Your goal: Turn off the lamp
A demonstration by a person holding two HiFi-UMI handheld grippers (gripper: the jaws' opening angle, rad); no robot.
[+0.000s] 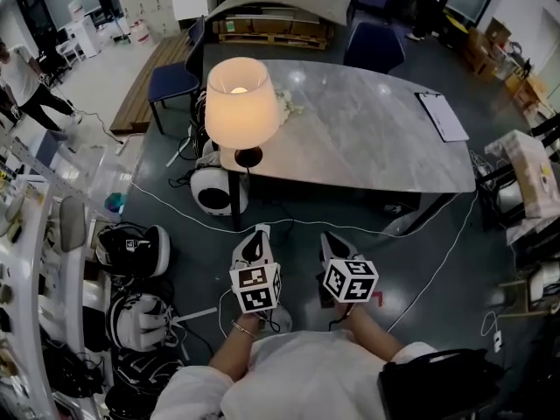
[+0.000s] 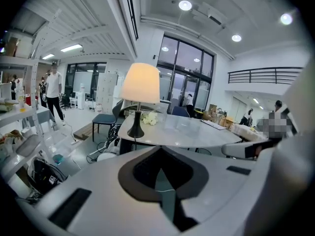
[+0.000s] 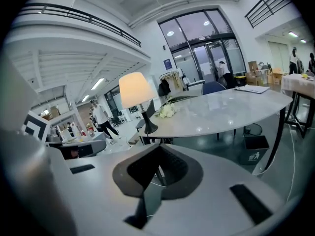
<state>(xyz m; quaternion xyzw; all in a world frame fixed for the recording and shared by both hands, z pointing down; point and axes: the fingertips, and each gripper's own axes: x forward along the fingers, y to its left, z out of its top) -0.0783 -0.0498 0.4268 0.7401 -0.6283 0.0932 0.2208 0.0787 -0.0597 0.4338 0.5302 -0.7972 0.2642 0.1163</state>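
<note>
The lamp stands on the near left corner of the table, switched on, its shade glowing a warm cream. Both grippers are held low over the dark floor, well short of the table's near edge. The left gripper is almost straight in front of the lamp, which lies farther off and slightly to its left. The right gripper is just beside it, so the lamp is far and left of it. Each has its jaws pressed together with nothing between them.

The shade is a tapered drum, matte and smooth, on a thin black stem that flares into a round black base. The tabletop is grey, marble-veined and glossy, with rounded corners. A small bunch of white flowers lies on it just beyond the lamp, and a clipboard sits near the far right edge. The grippers are white, hard-shelled, with black pads, each carrying a cube of black-and-white squares. White cables trail across the floor.
</note>
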